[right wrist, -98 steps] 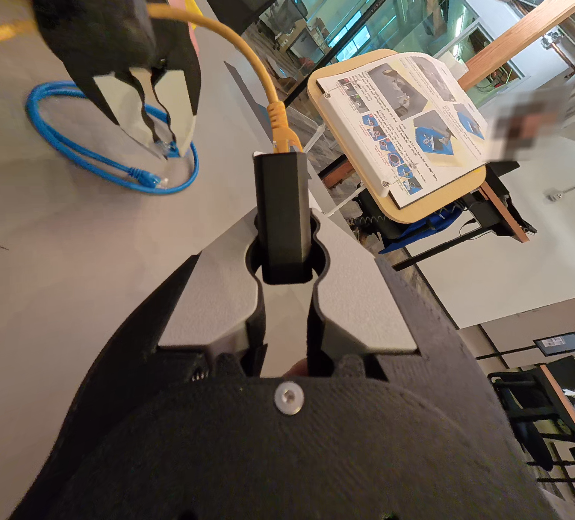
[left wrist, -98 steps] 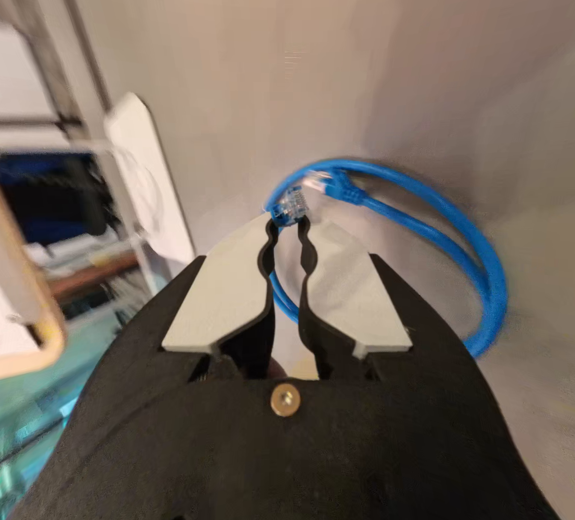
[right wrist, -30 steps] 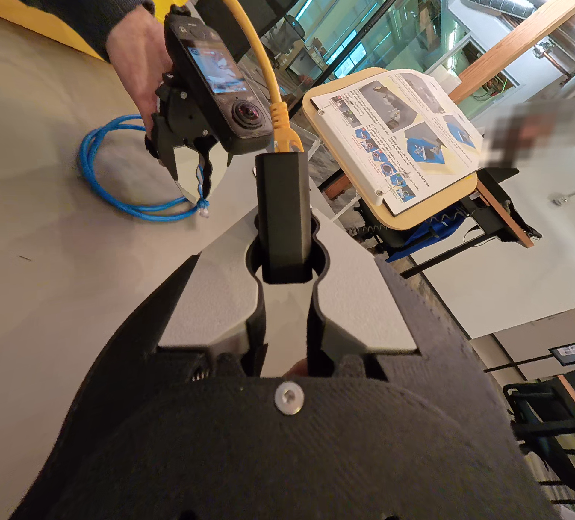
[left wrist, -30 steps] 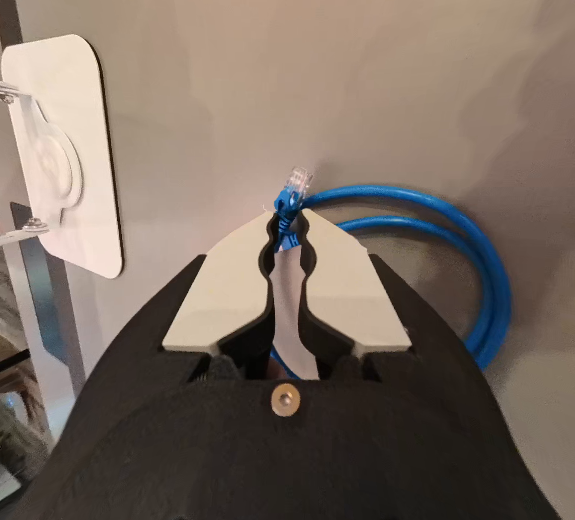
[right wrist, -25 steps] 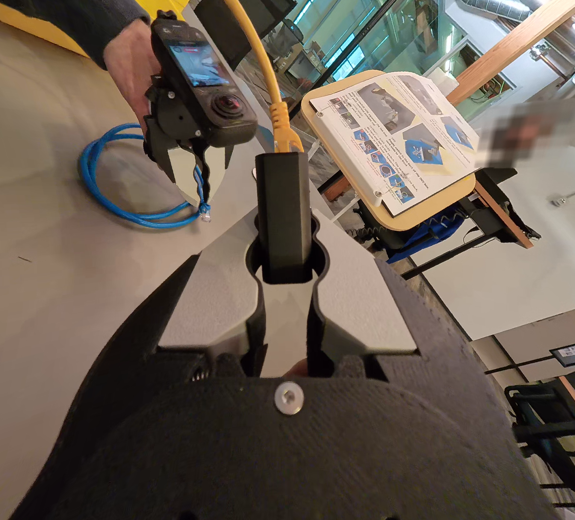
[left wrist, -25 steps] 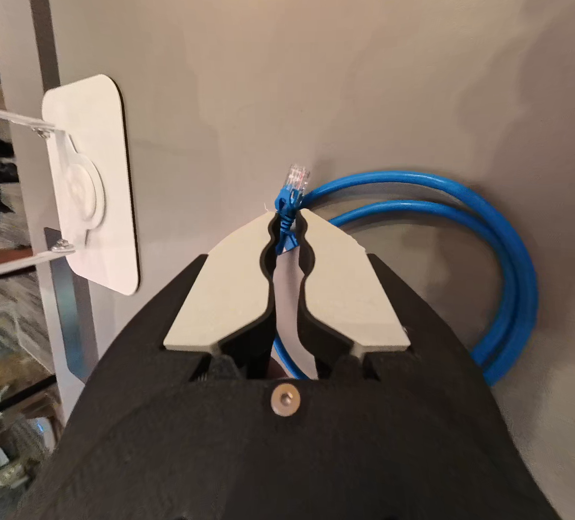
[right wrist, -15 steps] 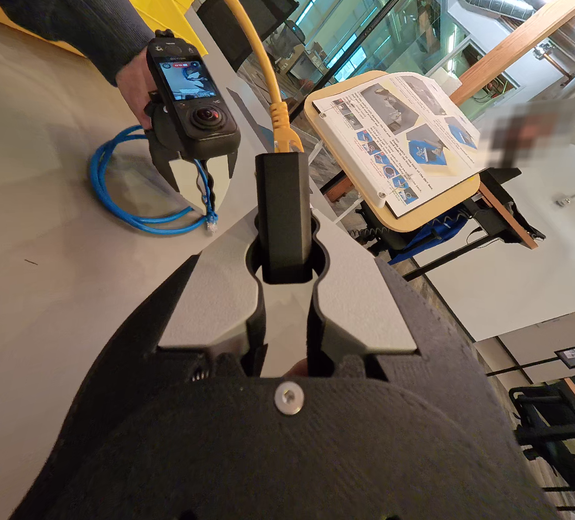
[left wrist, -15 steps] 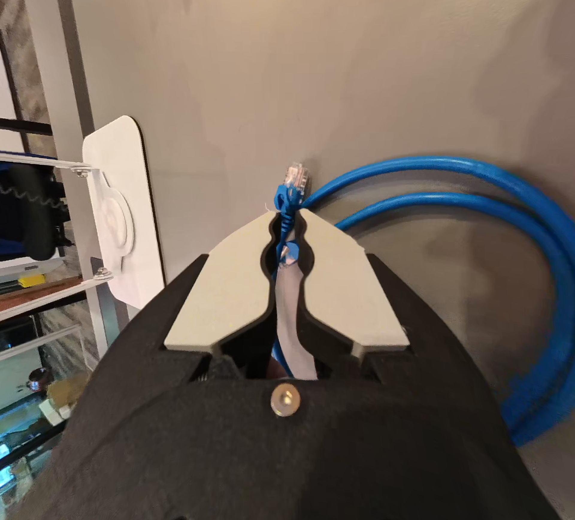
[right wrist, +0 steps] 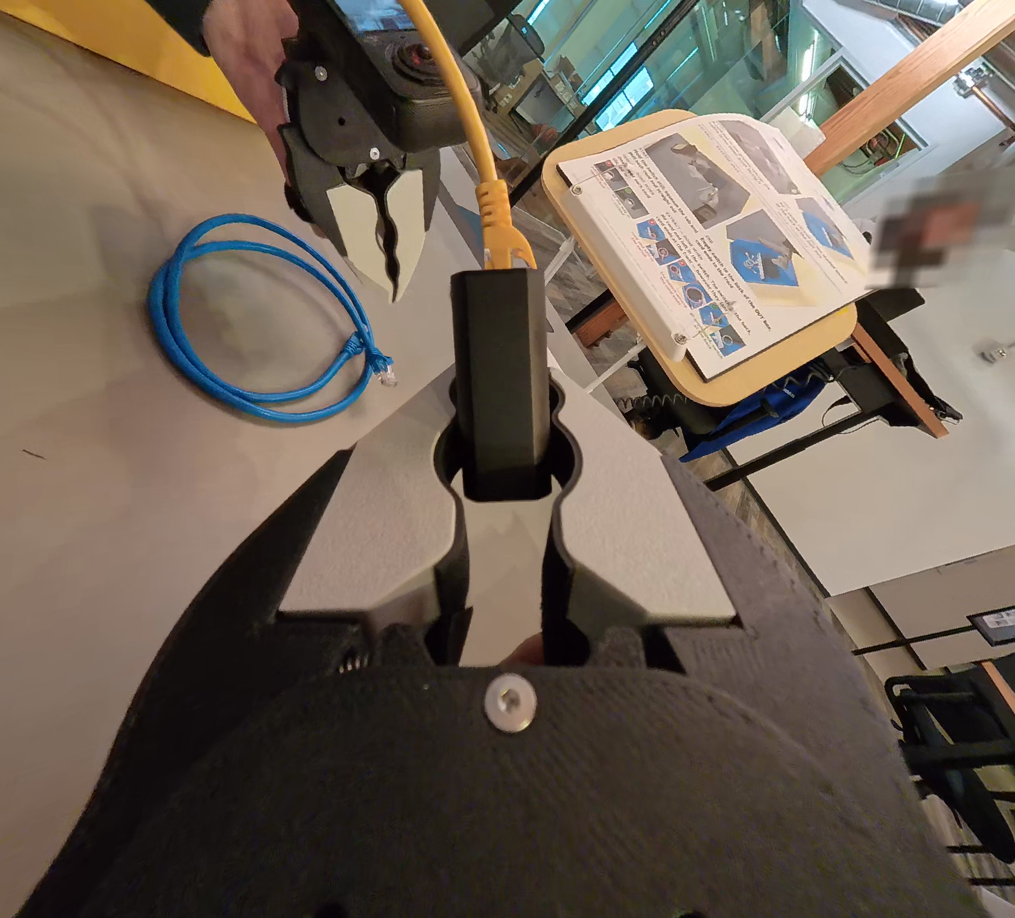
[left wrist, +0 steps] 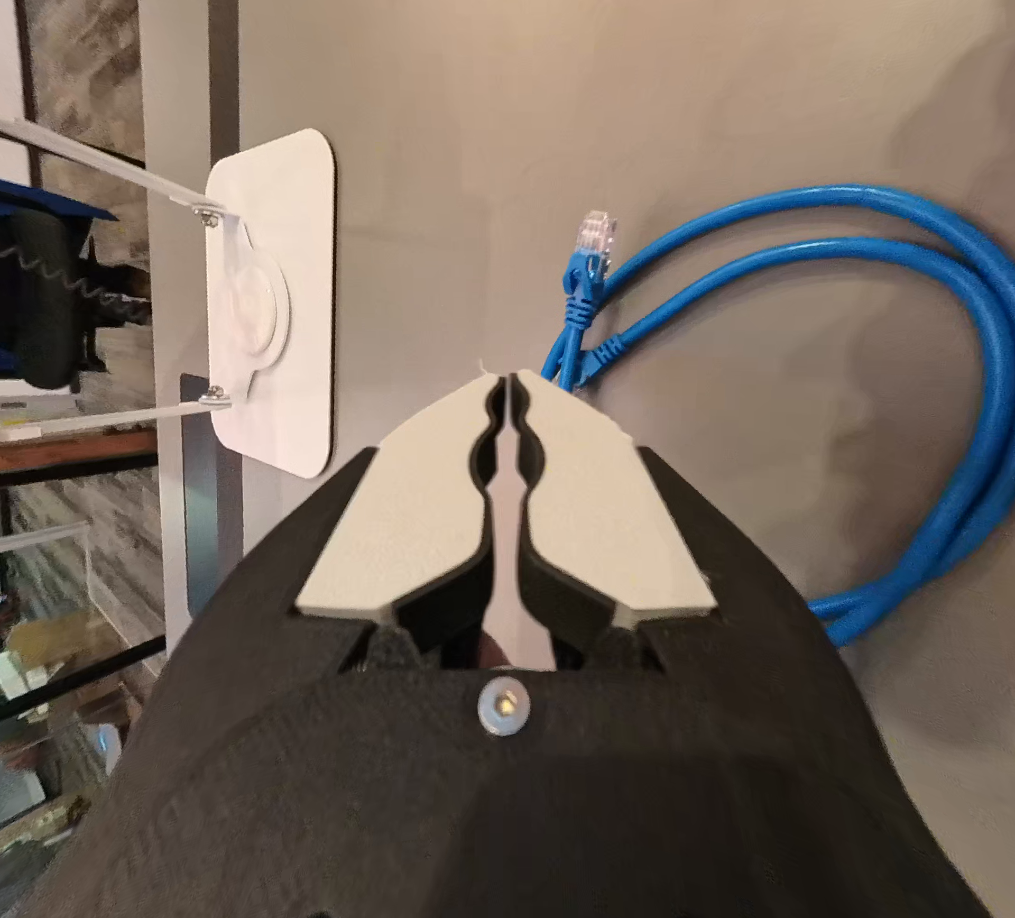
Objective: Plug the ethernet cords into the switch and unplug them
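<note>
the black switch [right wrist: 498, 386] sits clamped in my right tool [right wrist: 502, 452] with one yellow cord [right wrist: 439, 67] plugged into its far end, while the one blue cord [right wrist: 258, 320] lies coiled on the grey tabletop [right wrist: 82, 479], both its plugs free. half a second ago my left tool [left wrist: 506, 386] pinched the blue plug [left wrist: 590, 243]; now it is closed to a sliver on nothing, lifted near the switch. i judge that grasp slipped, so it needs redoing.
</note>
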